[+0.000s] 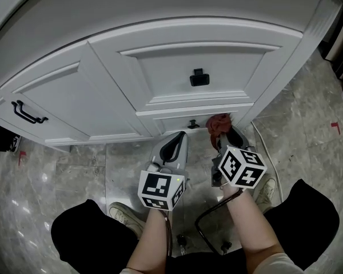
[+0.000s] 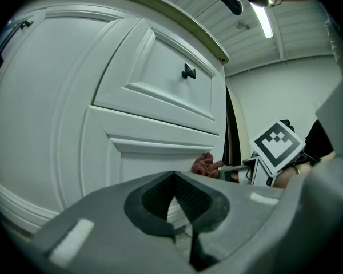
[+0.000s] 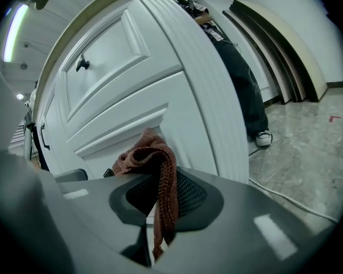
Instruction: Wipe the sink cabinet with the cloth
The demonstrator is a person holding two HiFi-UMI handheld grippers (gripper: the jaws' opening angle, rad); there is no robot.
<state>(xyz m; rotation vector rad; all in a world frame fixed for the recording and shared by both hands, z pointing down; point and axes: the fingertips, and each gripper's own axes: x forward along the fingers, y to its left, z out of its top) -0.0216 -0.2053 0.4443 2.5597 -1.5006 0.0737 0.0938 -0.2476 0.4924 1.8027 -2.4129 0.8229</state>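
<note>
A white sink cabinet [image 1: 177,67] with black handles fills the upper head view. My right gripper [image 1: 226,135] is shut on a reddish-brown knitted cloth [image 1: 219,124], which is bunched against the cabinet's lower drawer panel near its right corner post. In the right gripper view the cloth [image 3: 154,170] hangs down between the shut jaws of that gripper [image 3: 157,210], its top touching the panel. My left gripper [image 1: 172,147] is shut with nothing in it, a little left of the cloth and close to the cabinet's base. From the left gripper [image 2: 177,201] view the cloth [image 2: 206,165] shows beyond.
A small black knob [image 1: 199,77] sits on the upper drawer, another [image 1: 193,123] on the lower one, and a bar handle [image 1: 27,113] on the left door. Marble floor tiles [image 1: 74,170] lie below. A cable [image 1: 271,158] runs past the right shoe. Another person's legs [image 3: 243,90] stand behind the cabinet.
</note>
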